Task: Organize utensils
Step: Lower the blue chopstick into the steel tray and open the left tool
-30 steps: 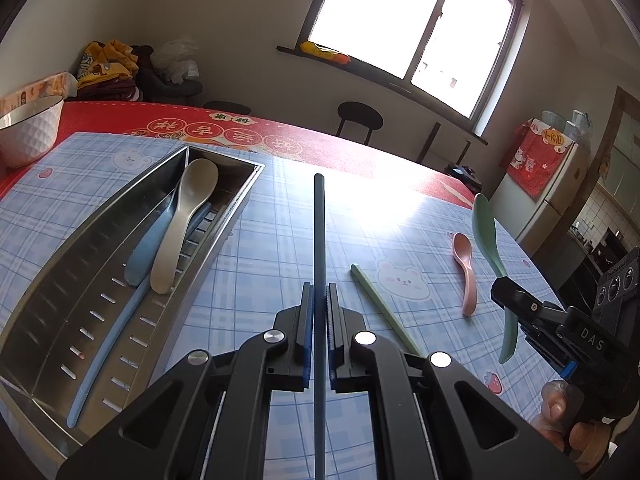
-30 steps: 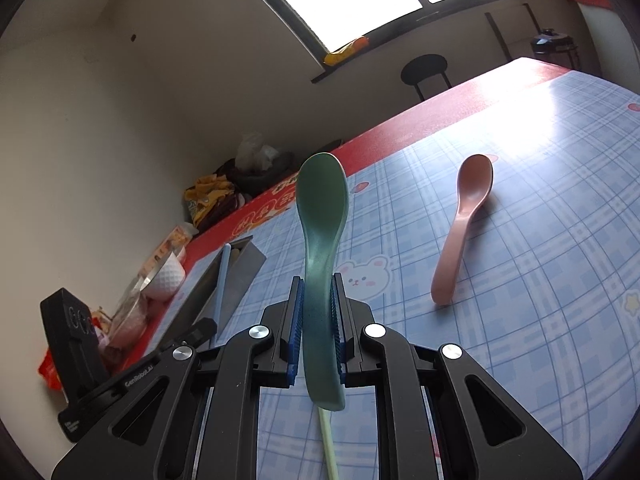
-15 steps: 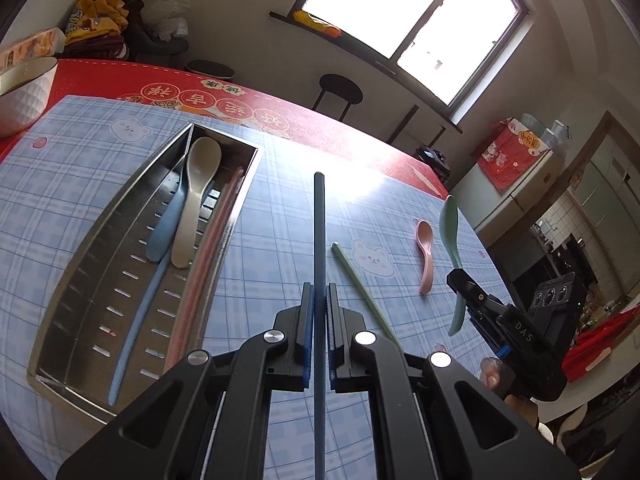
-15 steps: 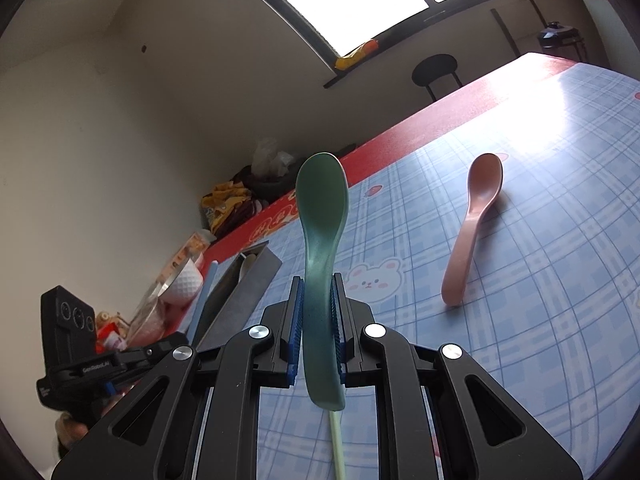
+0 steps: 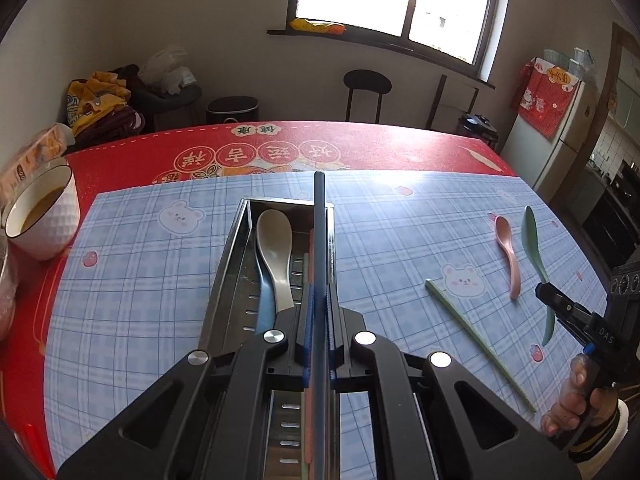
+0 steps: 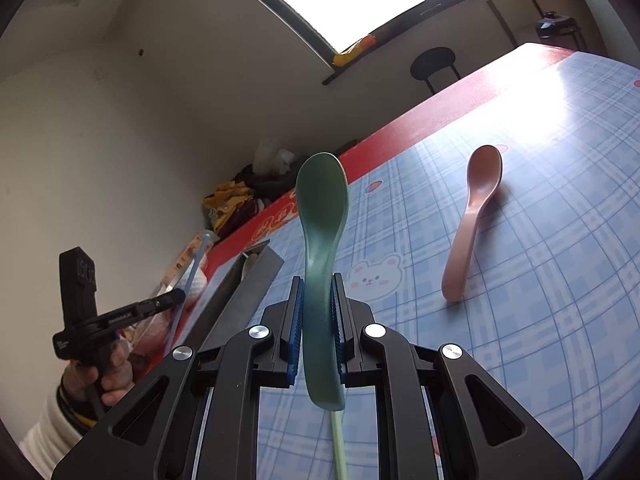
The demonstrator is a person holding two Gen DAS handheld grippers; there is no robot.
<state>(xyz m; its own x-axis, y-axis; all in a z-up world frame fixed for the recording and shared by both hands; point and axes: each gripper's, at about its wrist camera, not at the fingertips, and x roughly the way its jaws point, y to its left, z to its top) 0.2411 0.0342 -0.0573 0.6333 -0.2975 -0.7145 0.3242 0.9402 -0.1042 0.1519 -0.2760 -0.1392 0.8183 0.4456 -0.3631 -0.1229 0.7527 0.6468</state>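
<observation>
My left gripper (image 5: pixel 318 304) is shut on a dark blue chopstick (image 5: pixel 319 232) and holds it lengthwise above the steel utensil tray (image 5: pixel 232 256), near its right wall. The tray holds a beige spoon (image 5: pixel 276 252), a blue utensil and a pink chopstick. My right gripper (image 6: pixel 318 300) is shut on a green spoon (image 6: pixel 322 216), held above the mat; it also shows in the left wrist view (image 5: pixel 538 264). A pink spoon (image 5: pixel 508 254) and a green chopstick (image 5: pixel 476 336) lie on the mat to the right of the tray. The left gripper shows at the left of the right wrist view (image 6: pixel 160 304).
A white bowl (image 5: pixel 44 216) with brown liquid stands at the table's left edge. The blue checked mat (image 5: pixel 140 280) covers a red tablecloth (image 5: pixel 400 148). Stools, a bin and a fridge stand beyond the table.
My left gripper has swung left with the blue chopstick and now lines up over the tray. My right gripper has kept the green spoon raised and moved slightly.
</observation>
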